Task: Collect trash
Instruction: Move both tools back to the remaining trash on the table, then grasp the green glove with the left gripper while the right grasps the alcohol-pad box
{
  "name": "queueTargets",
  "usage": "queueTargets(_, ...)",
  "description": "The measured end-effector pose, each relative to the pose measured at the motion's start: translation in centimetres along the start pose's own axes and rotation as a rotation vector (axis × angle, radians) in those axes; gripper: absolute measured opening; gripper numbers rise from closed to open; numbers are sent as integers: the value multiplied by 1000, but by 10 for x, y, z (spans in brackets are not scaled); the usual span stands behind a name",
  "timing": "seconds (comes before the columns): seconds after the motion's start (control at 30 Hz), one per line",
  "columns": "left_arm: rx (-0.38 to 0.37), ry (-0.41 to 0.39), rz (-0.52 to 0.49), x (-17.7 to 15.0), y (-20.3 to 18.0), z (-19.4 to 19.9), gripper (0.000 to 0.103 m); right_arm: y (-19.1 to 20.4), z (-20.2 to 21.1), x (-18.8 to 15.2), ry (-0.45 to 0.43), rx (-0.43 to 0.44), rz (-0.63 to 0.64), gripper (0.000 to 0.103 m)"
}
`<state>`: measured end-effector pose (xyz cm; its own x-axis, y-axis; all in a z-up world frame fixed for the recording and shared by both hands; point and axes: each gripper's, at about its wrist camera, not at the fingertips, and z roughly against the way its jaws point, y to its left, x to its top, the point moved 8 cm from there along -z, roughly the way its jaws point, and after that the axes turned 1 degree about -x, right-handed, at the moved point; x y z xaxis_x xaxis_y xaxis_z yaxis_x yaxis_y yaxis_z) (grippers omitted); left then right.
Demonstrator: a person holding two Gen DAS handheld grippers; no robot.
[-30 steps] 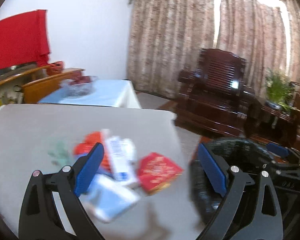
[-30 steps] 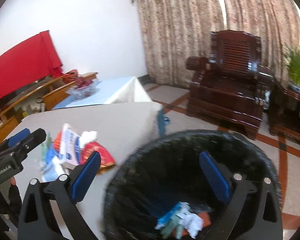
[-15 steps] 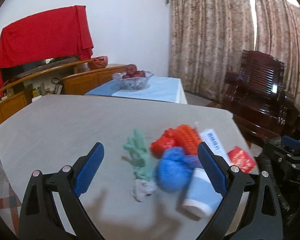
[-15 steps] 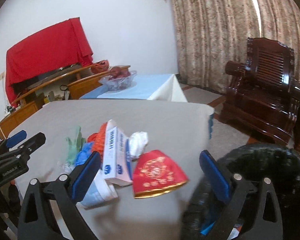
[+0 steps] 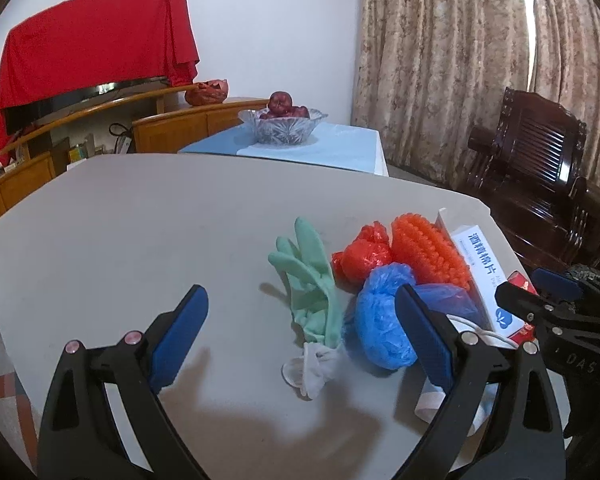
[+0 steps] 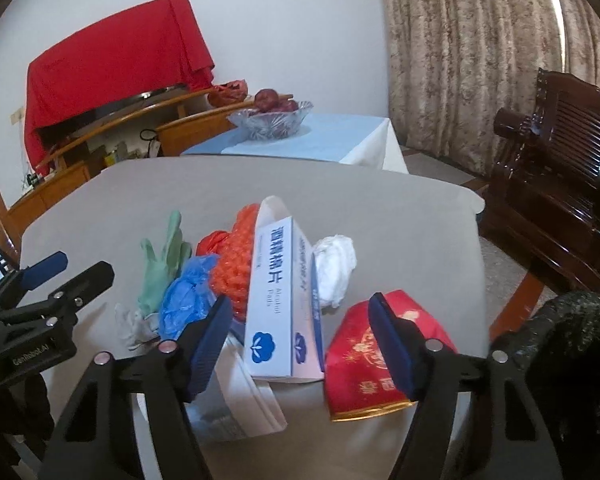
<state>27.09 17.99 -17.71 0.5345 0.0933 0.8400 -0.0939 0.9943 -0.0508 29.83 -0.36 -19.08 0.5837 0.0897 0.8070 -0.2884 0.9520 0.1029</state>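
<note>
Grey table (image 5: 120, 216), bearing a cluster of trash near its right edge, by the near right corner. Black trash bin (image 6: 572, 344), standing off that right edge, its rim just visible in the right wrist view. Left gripper (image 5: 300, 332), jaws wide apart and empty, hovering over bare tabletop with the green glove (image 5: 312, 280) between its finger lines. Right gripper (image 6: 300, 336), jaws parted and having just been closing; the white alcohol-pad box (image 6: 280, 300) stands between them, and neither pad visibly presses on it. Red packet with gold print (image 6: 372, 364), lying at the near right corner, partly behind the right finger. Orange ribbed wrapper (image 5: 428, 252), leaning against the box's left side. Crumpled blue plastic bag (image 5: 380, 320), in front of the orange wrapper and touching the glove. Crumpled red plastic bag (image 5: 360, 256), behind the blue one. White tissue wad (image 6: 334, 268), just right of the box.
</note>
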Motion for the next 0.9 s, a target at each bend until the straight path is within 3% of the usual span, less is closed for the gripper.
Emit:
queueTargets(0.6,0,42,-2,-11,1,-19,92,-13,-13,-6,48,-30,-11,63)
queueTargets(0.73,9,57,-12,-12,2,-25,92,-7,-21,-9,70,13,-19,47)
queueTargets(0.9,23,81,-6,-16,6,-32,92,-11,-16,-10,66,22,-42,46)
